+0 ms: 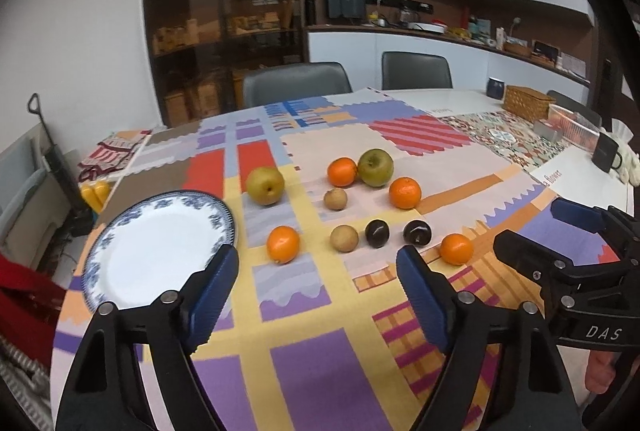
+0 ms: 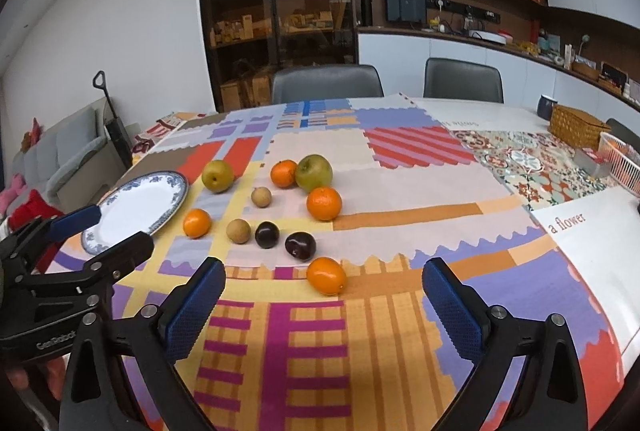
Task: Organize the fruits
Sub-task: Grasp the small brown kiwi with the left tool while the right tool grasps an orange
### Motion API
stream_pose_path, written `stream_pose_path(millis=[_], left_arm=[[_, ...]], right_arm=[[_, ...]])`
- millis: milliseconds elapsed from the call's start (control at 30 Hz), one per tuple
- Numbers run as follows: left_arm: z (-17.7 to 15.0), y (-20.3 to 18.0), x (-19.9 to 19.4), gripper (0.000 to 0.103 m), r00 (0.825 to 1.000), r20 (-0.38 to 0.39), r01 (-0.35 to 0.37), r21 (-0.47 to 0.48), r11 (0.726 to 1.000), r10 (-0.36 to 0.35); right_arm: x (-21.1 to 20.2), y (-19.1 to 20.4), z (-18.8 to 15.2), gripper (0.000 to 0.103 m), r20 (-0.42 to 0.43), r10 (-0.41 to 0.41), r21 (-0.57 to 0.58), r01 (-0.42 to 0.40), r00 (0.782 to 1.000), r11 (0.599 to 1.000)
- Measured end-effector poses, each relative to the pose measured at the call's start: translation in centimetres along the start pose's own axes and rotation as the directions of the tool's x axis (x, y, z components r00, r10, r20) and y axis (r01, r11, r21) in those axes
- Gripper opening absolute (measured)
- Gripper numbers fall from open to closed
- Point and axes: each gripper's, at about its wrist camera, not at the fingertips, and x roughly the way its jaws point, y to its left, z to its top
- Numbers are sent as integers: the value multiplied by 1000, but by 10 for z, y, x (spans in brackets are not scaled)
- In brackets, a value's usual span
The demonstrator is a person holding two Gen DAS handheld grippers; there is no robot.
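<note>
Loose fruit lies on a patchwork tablecloth: several oranges, the nearest (image 2: 326, 275) (image 1: 456, 249), a yellow-green pear (image 1: 265, 186) (image 2: 217, 175), a green apple (image 1: 375, 167) (image 2: 313, 172), two small brown fruits (image 1: 343, 238) (image 1: 335, 198) and two dark plums (image 1: 377, 233) (image 1: 417, 232). A blue-rimmed white plate (image 1: 92, 263) (image 2: 176, 201) sits at the left, empty. My left gripper (image 1: 318, 267) (image 2: 100, 229) is open and empty, just short of the fruit. My right gripper (image 2: 322, 283) (image 1: 532, 227) is open and empty, the nearest orange between its fingers' line.
A wicker basket (image 2: 578, 126), a dark mug (image 2: 546, 106) and a pink crate (image 2: 624, 163) stand at the table's far right. Two grey chairs (image 2: 326, 83) are behind the table. The table's left edge runs by the plate.
</note>
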Motion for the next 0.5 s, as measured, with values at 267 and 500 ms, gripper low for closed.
stream_pose_path(millis=[267,500], left_arm=[[6,-5,38,70,997,-51,64,67,996,-61],[8,-6,74,67,986,-132,112,77,991,-101]], right_arm=[[25,-2,-2,89,-35,-31,12,32,999,999],[47,-4,-4,79,-95,-29,22,31,995,999]])
